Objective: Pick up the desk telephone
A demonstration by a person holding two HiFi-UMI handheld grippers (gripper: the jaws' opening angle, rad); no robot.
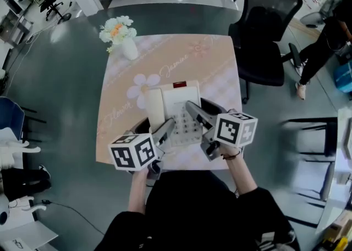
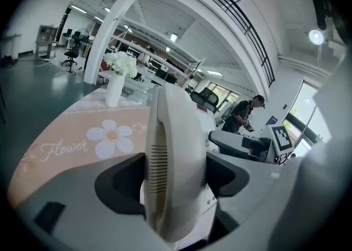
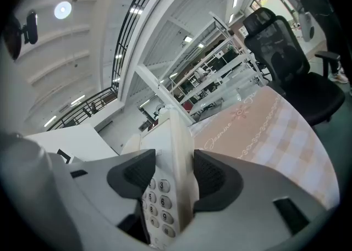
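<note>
A cream desk telephone (image 1: 175,108) lies near the front edge of the peach flowered tablecloth (image 1: 212,63). Its handset (image 1: 154,107) rests along its left side. My left gripper (image 1: 166,127) comes in from the front left and is shut on the handset (image 2: 177,156), which fills the gap between its dark pads (image 2: 118,187). The right gripper (image 1: 192,110) is shut on the phone's right edge (image 3: 179,156), with the keypad (image 3: 158,200) showing just left of it. Whether the phone is off the cloth I cannot tell.
A white vase of flowers (image 1: 123,37) stands at the table's far left corner, also in the left gripper view as the vase (image 2: 114,87). A black office chair (image 1: 268,30) is beside the table's far right. A person (image 1: 323,40) is beyond it.
</note>
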